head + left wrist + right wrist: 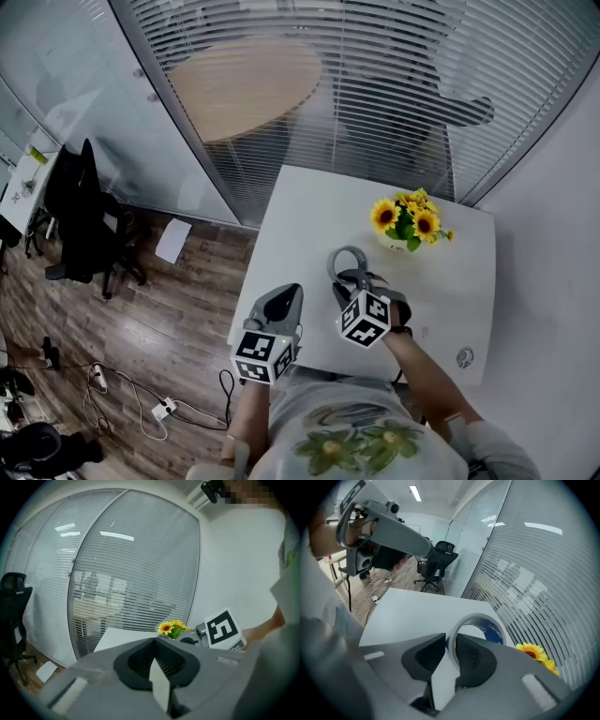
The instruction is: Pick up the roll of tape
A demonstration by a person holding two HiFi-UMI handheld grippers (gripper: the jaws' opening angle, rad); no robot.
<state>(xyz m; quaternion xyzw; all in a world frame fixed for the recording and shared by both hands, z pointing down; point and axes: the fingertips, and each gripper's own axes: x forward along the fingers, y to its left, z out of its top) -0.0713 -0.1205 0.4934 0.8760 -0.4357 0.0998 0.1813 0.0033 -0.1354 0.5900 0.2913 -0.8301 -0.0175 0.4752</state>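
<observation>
The roll of tape [348,262], a grey ring with a blue core label, hangs above the white table [309,211]. My right gripper [350,279] is shut on it. In the right gripper view the two pads pinch the near wall of the roll of tape [483,626], which stands upright off the table [417,616]. My left gripper [286,298] hovers at the table's front left edge with its jaws together and nothing between them. The left gripper view shows that gripper [154,641] facing the table, with the right gripper's marker cube [224,630] to its right.
A pot of sunflowers [408,221] stands on the table just beyond the tape. A glass wall with blinds [375,84] borders the far side. A black office chair [84,216] and cables [141,398] are on the wooden floor to the left.
</observation>
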